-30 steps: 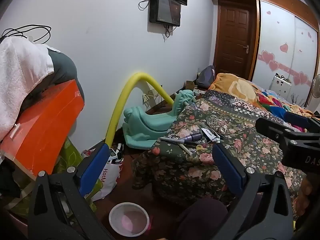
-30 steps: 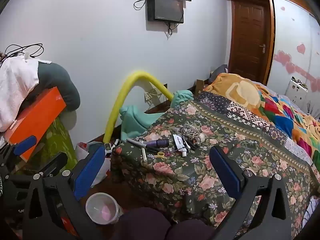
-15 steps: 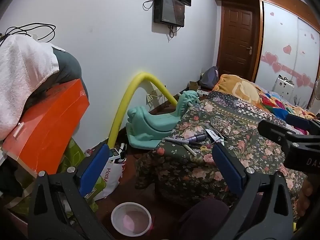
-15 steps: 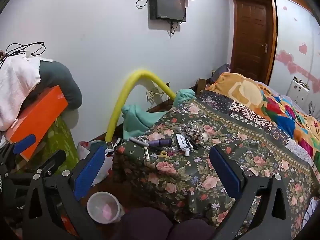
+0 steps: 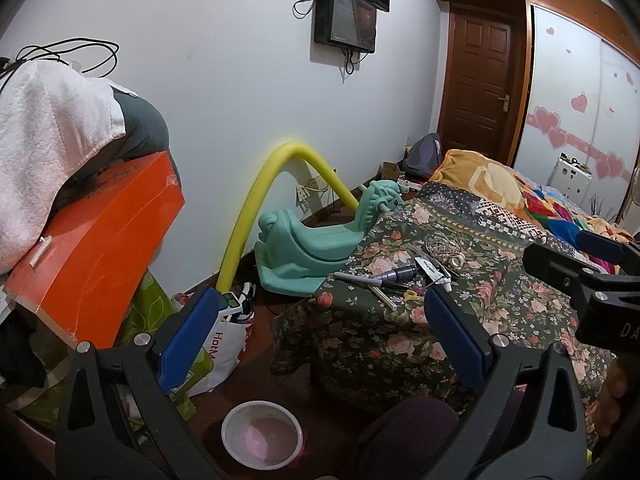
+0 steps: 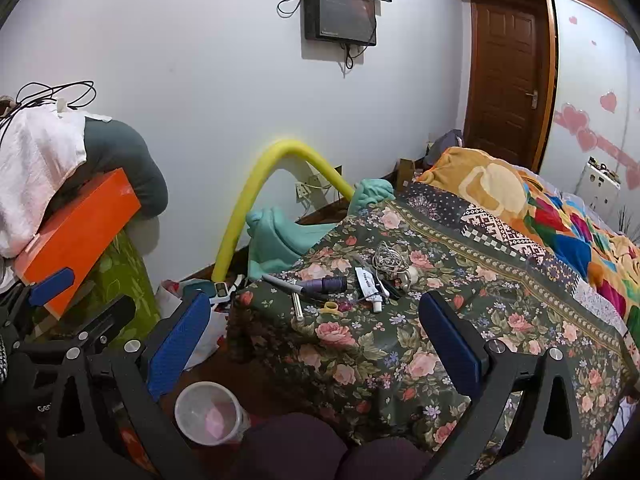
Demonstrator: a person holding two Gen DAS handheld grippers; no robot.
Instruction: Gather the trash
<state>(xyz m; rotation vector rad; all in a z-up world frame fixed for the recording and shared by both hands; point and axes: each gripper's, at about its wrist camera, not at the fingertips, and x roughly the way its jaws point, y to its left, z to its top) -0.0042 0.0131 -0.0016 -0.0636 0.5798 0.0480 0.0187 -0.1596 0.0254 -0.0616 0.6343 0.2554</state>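
Small items lie on the corner of the floral bedspread (image 6: 360, 344): a purple-capped tube (image 6: 324, 284), a white tube (image 6: 370, 284), a coil of white cable (image 6: 390, 258), yellow scissors (image 6: 332, 308) and a pen (image 6: 284, 284). The same pile shows in the left wrist view, with the purple tube (image 5: 394, 274). A clear plastic cup (image 5: 262, 434) with pink inside stands on the floor, also in the right wrist view (image 6: 210, 412). My left gripper (image 5: 320, 340) is open and empty, low over the floor. My right gripper (image 6: 316, 340) is open and empty before the bed corner.
A teal rocking toy (image 5: 316, 240) and a bent yellow foam tube (image 5: 260, 200) stand between bed and wall. An orange box (image 5: 92, 248) under a towel and clothes sits at the left. A white shopping bag (image 5: 224, 344) lies on the floor.
Both views have shifted slightly; the bed items and wall sit a little further right and higher in frame. Both grippers stay open and empty.
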